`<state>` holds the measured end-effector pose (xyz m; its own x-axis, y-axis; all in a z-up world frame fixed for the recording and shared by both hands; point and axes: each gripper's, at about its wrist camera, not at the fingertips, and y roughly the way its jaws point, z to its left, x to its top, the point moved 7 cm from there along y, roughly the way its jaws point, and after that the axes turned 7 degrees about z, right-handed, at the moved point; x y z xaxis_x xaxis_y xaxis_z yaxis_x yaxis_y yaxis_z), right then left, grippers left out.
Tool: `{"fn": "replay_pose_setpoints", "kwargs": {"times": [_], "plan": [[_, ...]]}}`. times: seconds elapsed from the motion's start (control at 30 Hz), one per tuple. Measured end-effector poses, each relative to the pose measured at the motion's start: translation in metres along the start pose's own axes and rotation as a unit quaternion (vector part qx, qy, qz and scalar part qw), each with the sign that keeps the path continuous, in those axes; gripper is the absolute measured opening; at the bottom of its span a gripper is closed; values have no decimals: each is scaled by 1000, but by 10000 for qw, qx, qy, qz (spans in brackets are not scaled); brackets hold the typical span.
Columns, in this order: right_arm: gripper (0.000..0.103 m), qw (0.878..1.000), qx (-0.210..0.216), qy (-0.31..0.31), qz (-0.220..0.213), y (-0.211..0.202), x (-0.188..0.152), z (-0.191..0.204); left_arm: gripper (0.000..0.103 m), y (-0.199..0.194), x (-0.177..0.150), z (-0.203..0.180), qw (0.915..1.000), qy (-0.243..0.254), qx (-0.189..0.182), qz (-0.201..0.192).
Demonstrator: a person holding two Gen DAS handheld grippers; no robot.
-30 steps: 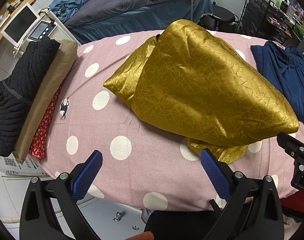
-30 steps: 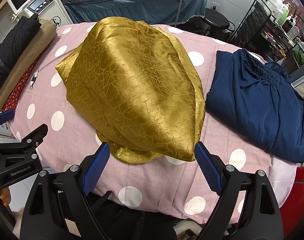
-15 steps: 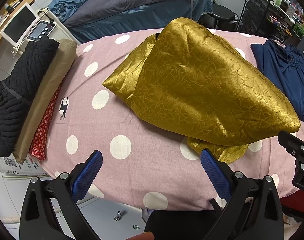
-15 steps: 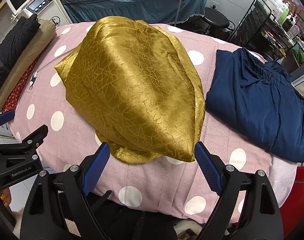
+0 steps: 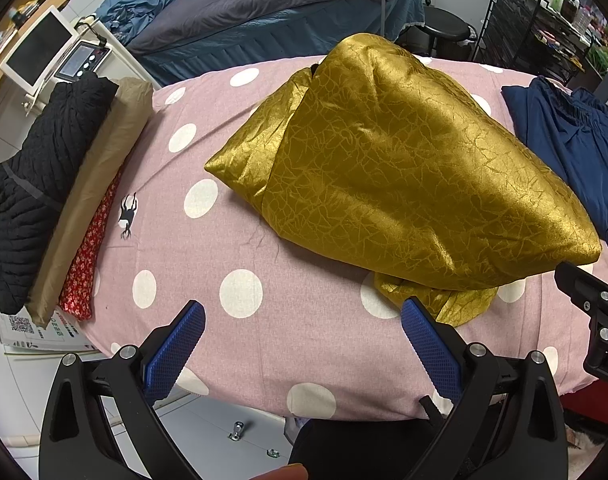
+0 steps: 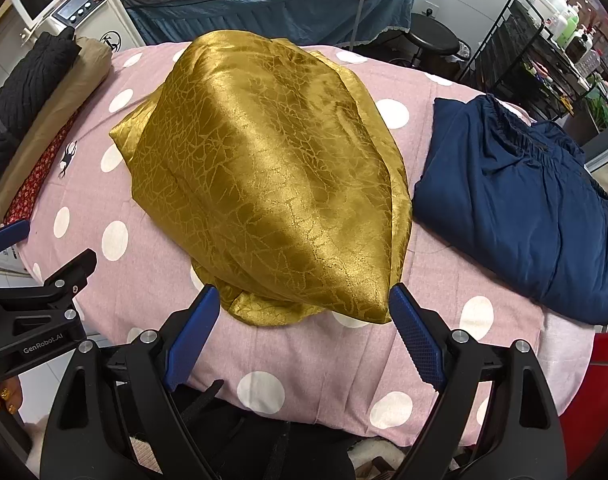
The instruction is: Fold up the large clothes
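A shiny gold garment (image 5: 392, 168) (image 6: 271, 176) lies folded into a thick bundle on the pink polka-dot cover (image 5: 231, 240) (image 6: 336, 360), with a loose bit of its cloth sticking out at the near end. My left gripper (image 5: 304, 320) hovers open above the cover's near edge, left of that near end. My right gripper (image 6: 304, 304) hangs open just short of the bundle's near end, its blue pads (image 6: 414, 336) on either side and clear of the cloth. Nothing is held by either one.
A folded navy garment (image 6: 524, 216) (image 5: 572, 148) lies to the right of the gold one. Black, tan and red folded clothes (image 5: 51, 184) are stacked along the left edge. Behind stand a bed (image 5: 271, 8), a stool (image 6: 432, 40) and a wire rack (image 6: 536, 52). Tiled floor lies below the near edge.
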<state>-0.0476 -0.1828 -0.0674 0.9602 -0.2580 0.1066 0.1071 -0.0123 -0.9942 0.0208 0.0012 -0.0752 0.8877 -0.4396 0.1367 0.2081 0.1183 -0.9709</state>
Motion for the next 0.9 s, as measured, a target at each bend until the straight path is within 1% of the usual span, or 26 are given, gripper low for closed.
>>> {"fn": "replay_pose_setpoints", "kwargs": {"times": [0.9], "plan": [[85, 10000, -11, -15, 23, 3, -1, 1, 96, 2, -1, -2, 10000, 23, 10, 33]]}}
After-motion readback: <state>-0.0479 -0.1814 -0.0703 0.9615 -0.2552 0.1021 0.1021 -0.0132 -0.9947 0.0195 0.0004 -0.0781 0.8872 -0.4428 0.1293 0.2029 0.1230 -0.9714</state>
